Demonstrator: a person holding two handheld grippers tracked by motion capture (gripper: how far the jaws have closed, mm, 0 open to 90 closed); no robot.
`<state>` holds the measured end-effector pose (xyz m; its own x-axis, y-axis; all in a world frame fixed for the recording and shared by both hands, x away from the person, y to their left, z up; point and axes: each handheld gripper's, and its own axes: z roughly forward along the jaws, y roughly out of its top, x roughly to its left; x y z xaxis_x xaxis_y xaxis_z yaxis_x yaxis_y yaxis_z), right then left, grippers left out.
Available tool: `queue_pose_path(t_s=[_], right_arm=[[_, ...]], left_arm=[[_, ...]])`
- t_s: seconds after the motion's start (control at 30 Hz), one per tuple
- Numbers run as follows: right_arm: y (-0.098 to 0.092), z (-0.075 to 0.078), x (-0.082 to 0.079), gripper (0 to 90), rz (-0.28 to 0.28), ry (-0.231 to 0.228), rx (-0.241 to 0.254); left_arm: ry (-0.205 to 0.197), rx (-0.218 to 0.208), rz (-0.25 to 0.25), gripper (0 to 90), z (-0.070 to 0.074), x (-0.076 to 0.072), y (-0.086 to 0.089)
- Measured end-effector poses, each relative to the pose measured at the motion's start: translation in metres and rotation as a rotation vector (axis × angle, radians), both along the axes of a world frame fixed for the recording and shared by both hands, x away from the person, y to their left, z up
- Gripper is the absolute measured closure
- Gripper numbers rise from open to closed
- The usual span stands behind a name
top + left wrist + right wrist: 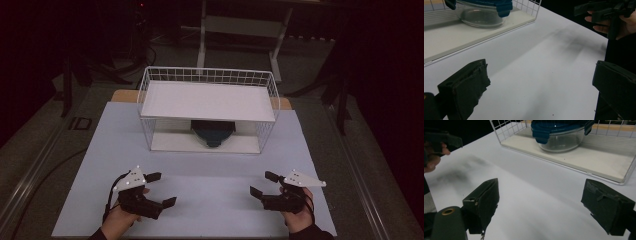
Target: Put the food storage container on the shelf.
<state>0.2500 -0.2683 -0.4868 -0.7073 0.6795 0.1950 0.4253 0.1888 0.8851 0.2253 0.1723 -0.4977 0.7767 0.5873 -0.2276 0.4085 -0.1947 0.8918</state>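
A clear glass container with a blue clip-on lid point(213, 132) sits on the lower shelf of a white wire rack point(209, 102) at the back of the table. The container point(482, 13) appears at the top of the left gripper view, and the same container point(559, 133) at the top of the right gripper view. My left gripper point(161, 189) rests low near the table's front left, jaws wide apart and empty. My right gripper point(264, 184) is at the front right, also open with nothing between its jaws. Both stand well short of the rack.
The white tabletop point(210, 200) spreads between the grippers and the rack. The rack's flat upper shelf point(207, 100) overhangs the container. In the left gripper view the other hand and its gripper point(609, 12) show at the top right. Dark floor and a frame stand behind the table.
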Motion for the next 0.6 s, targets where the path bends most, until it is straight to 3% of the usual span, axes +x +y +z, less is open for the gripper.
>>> queue_pose_path(t_s=[0.13,0.27,0.4,0.6], right_arm=[[-0.004,-0.003,-0.002,14.4,0.005,-0.01,-0.006],[-0.007,-0.013,-0.002,14.3,0.051,-0.005,-0.044],[-0.01,-0.016,0.0,14.3,0.033,0.006,-0.033],[-0.01,-0.018,0.0,14.4,0.026,0.001,-0.043]], left_arm=[[-0.001,0.001,-0.004,0.4,0.0,0.0,0.0],[-0.004,0.0,-0.012,0.4,0.0,0.0,-0.001],[-0.028,0.005,-0.014,0.4,0.002,-0.002,-0.002],[-0.028,-0.001,-0.024,0.4,0.001,-0.002,-0.002]])
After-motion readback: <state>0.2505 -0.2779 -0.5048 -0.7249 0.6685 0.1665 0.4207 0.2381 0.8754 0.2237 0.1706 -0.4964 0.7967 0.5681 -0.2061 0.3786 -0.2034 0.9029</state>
